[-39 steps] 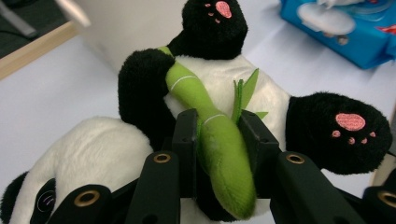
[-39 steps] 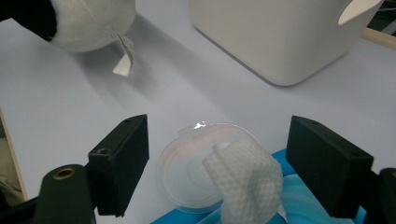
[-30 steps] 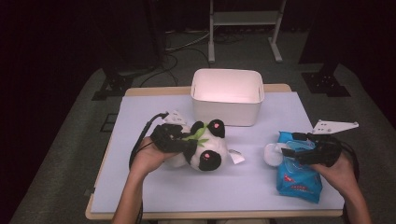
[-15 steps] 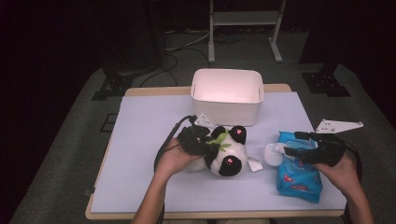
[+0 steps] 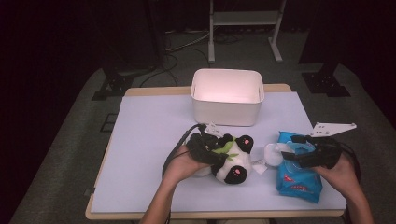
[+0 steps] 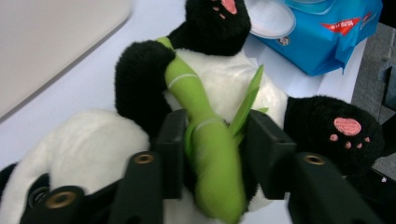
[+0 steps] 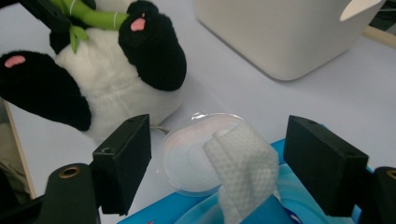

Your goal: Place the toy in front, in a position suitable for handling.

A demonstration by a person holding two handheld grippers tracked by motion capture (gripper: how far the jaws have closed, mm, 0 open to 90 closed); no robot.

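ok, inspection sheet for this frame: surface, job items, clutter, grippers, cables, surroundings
Surface: table with a pale lilac cover, flat, no spills seen.
Job's things: plush panda lying near the table's middle, green bamboo stalk across its chest; blue wipes pack at right, lid flipped open, one wipe sticking up.
Clutter: white bin at the far edge; its inside is bare as far as seen.
Grippers: left gripper straddles the bamboo stalk, jaws have just been opening, contact unclear; right gripper open, jaws either side of the wipe, not touching.
Cables: black cable trails from the left gripper over the table.
Surroundings: dark room, grey floor, metal stand legs and floor cables behind.
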